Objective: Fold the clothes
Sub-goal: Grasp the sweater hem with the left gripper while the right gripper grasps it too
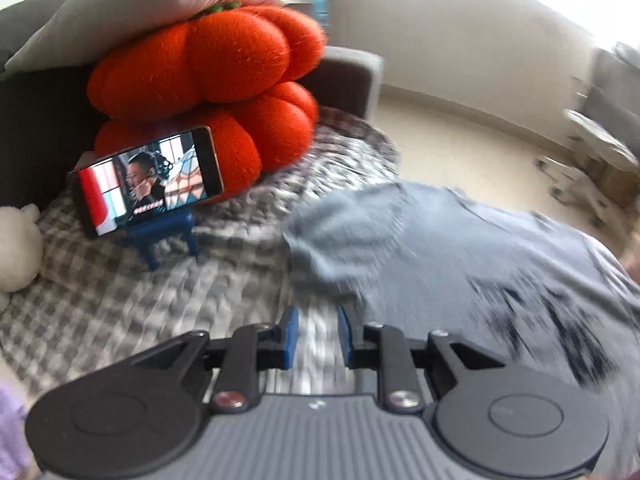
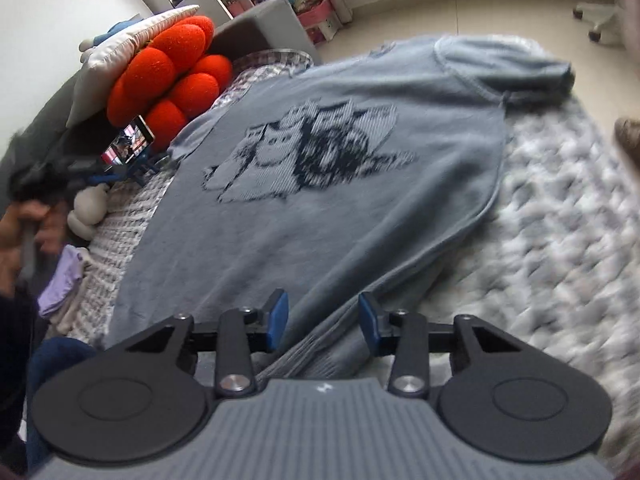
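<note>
A grey-blue T-shirt (image 2: 340, 216) with a dark cat print lies spread flat on the checked bedspread (image 2: 560, 240), one sleeve (image 2: 512, 68) stretched out at the far right. My right gripper (image 2: 323, 318) hovers at the shirt's near hem. Its blue pads (image 2: 280, 316) stand apart, with a ribbed fold of hem lying between them and not pressed. In the left wrist view the shirt (image 1: 440, 248) is blurred and lies to the right. My left gripper (image 1: 317, 334) is over bare bedspread (image 1: 120, 300) beside the shirt's edge, with a narrow gap and nothing in it.
An orange pumpkin cushion (image 1: 208, 80) under a white pillow (image 1: 132, 4) sits at the bed's head. A phone (image 1: 148, 180) leans on a blue stand (image 1: 160, 236). A white plush toy (image 2: 88, 208), lilac clothes (image 2: 64, 280) and a person's hand (image 2: 36, 224) are at the left.
</note>
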Motion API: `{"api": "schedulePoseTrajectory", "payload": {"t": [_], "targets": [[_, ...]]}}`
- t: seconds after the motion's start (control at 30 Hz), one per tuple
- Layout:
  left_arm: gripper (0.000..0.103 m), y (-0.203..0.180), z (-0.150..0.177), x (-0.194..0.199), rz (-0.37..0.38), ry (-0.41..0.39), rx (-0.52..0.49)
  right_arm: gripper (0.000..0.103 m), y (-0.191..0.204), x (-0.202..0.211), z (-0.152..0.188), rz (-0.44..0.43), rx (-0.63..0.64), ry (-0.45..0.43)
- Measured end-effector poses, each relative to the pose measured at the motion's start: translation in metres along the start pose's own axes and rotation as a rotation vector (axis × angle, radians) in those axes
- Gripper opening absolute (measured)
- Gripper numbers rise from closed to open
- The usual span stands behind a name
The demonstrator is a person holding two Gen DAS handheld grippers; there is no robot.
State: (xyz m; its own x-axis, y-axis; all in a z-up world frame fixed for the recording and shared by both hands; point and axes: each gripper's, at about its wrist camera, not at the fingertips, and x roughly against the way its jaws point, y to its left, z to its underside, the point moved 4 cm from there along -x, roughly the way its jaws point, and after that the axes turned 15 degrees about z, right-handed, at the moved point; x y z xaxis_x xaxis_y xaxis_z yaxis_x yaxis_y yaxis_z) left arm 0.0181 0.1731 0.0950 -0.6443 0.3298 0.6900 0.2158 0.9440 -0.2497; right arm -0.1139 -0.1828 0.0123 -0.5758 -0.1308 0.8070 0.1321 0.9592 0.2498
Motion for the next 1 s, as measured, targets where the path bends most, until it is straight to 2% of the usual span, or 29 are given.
{"api": "schedulePoseTrajectory", "payload": {"t": [0.07, 0.17, 0.23, 0.37, 0.43, 0.5, 0.6, 0.63, 0.7, 0.73, 0.8, 0.83, 0.87, 0.93, 1.0], "targets": [[0.022, -0.001, 0.027, 0.023, 0.018, 0.035, 0.002, 0.042, 0.003, -0.007, 0.008, 0.025, 0.008, 0.028], [0.022, -0.005, 0.071, 0.044, 0.1, 0.057, 0.033, 0.038, 0.006, -0.014, 0.015, 0.047, 0.009, 0.024], [0.022, -0.011, 0.093, 0.049, 0.166, 0.056, 0.053, 0.0, 0.007, -0.013, 0.016, 0.068, 0.012, 0.015], [0.022, -0.023, 0.122, 0.04, 0.2, 0.078, 0.068, 0.0, -0.002, 0.003, 0.017, 0.095, 0.001, -0.02], [0.022, -0.025, 0.129, 0.039, 0.21, 0.087, 0.087, 0.002, -0.003, 0.009, 0.019, 0.055, -0.01, -0.016], [0.022, -0.023, 0.135, 0.039, 0.212, 0.092, 0.106, 0.015, -0.003, 0.015, 0.022, 0.016, -0.02, -0.012], [0.022, -0.027, 0.143, 0.041, 0.214, 0.101, 0.105, 0.016, 0.006, 0.018, 0.025, -0.058, -0.017, 0.006], [0.022, -0.028, 0.145, 0.04, 0.219, 0.109, 0.1, 0.023, 0.014, 0.016, 0.027, -0.08, 0.001, 0.019], [0.022, -0.029, 0.15, 0.037, 0.217, 0.127, 0.088, 0.039, 0.025, 0.005, 0.03, -0.07, 0.048, 0.048], [0.022, -0.028, 0.151, 0.036, 0.21, 0.135, 0.082, 0.04, 0.029, -0.004, 0.031, -0.038, 0.059, 0.065], [0.022, -0.029, 0.152, 0.034, 0.2, 0.137, 0.074, 0.039, 0.032, -0.013, 0.032, -0.003, 0.071, 0.069], [0.022, -0.029, 0.152, 0.035, 0.198, 0.136, 0.071, 0.018, 0.033, -0.015, 0.031, 0.018, 0.081, 0.06], [0.022, -0.03, 0.152, 0.036, 0.196, 0.135, 0.067, 0.004, 0.034, -0.017, 0.031, 0.037, 0.091, 0.051], [0.022, -0.029, 0.153, 0.039, 0.19, 0.139, 0.063, 0.002, 0.026, -0.008, 0.034, 0.04, 0.071, 0.042], [0.022, -0.027, 0.155, 0.043, 0.19, 0.141, 0.065, 0.003, 0.014, 0.007, 0.042, 0.09, 0.061, 0.019]]}}
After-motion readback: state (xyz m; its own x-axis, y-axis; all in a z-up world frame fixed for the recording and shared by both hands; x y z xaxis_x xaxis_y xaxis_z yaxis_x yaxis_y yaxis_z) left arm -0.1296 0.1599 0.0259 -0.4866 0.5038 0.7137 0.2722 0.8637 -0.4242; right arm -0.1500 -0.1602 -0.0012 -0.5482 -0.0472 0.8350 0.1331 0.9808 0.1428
